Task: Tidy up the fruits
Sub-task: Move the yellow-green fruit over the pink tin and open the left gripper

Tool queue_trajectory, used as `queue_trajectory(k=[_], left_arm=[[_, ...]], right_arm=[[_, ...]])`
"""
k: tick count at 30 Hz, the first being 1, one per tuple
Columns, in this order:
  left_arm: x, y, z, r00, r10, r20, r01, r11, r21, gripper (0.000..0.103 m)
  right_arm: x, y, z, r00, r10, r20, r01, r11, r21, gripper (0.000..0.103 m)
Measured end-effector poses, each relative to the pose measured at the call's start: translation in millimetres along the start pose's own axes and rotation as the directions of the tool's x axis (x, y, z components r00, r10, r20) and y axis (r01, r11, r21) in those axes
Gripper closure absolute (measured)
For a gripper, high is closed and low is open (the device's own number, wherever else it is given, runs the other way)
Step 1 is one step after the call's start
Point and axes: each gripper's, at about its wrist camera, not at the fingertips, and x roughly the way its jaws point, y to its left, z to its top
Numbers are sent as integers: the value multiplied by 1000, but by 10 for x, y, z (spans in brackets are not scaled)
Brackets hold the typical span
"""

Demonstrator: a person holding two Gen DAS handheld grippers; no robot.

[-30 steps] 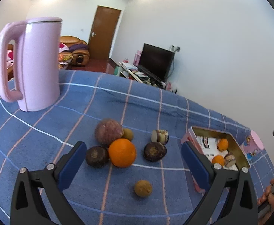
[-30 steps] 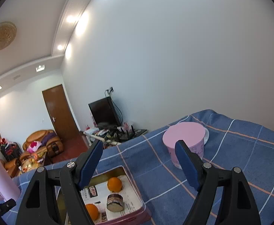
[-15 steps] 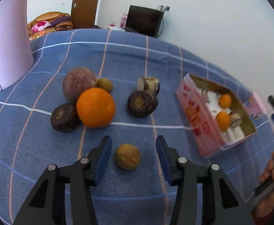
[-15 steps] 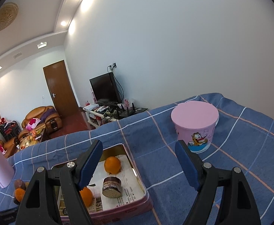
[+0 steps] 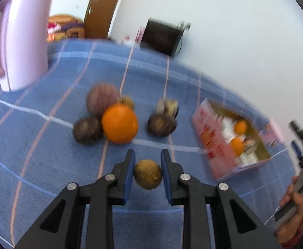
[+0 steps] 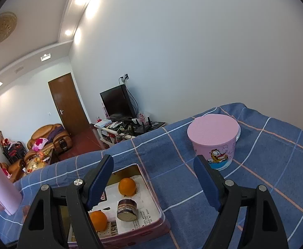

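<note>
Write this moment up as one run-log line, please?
left gripper: shut on small brown fruit | right gripper: open, empty, above pink tin | tin: two oranges, one cut piece

Fruit cluster (image 5: 118, 118) left of tin (image 5: 230, 143); kettle (image 5: 24, 37) behind

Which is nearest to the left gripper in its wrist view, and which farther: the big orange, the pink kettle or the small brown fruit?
1. Small brown fruit: between the left gripper's pads.
2. Big orange: just beyond, slightly left, among the loose fruit.
3. Pink kettle: far left, at the cloth's back.
</note>
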Motion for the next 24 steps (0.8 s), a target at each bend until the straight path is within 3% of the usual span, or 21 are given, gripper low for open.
queue_trajectory(k=[5, 9, 12, 18, 21, 23, 24], left_arm=[[-42, -374, 124, 998, -23, 54, 16, 991, 133, 76], [108, -832, 334, 990, -126, 57, 111, 969, 221, 76], [403, -1256, 416, 985, -173, 0, 165, 941, 295, 76], [851, -1508, 230, 972, -174, -157, 216, 923, 317, 76], [822, -1528, 154, 977, -147, -151, 191, 921, 339, 64], [749, -1498, 177, 982, -148, -116, 179, 923, 341, 42], [705, -1473, 193, 984, -148, -96, 172, 925, 339, 40]], right_arm=[[-59, -5, 25, 1000, 1, 21, -1, 1000, 3, 22], [-85, -11, 38, 999, -12, 38, 12, 1000, 1, 22], [-58, -12, 35, 999, -18, 28, 18, 1000, -3, 22], [-8, -19, 19, 1000, -22, 0, 22, 1000, -1, 22], [-6, -2, 17, 1000, -18, -6, 17, 1000, -6, 22], [-14, 11, 13, 1000, -17, -5, 17, 1000, -7, 22], [-14, 13, 10, 1000, -19, -3, 19, 1000, -9, 22]])
